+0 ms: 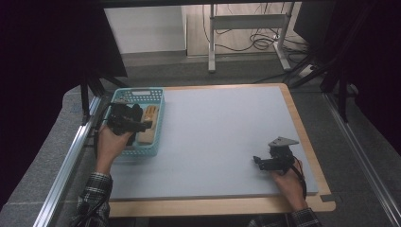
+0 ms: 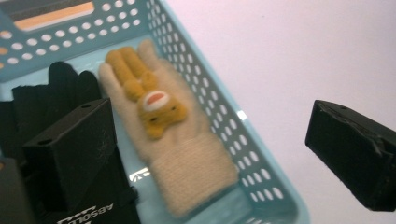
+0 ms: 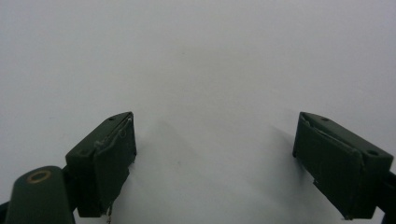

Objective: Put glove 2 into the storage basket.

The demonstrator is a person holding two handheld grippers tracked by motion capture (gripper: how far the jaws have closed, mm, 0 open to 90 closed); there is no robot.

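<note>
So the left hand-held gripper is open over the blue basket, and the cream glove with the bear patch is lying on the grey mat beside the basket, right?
Not quite. The cream glove lies inside the blue basket, on its floor next to a black glove, not on the mat; the left gripper view shows it. The left hand-held gripper is indeed open over the basket.

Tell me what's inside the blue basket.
The blue basket holds a cream knitted glove with an orange animal face, and a black glove beside it. The left gripper, open, covers part of the black glove.
</note>
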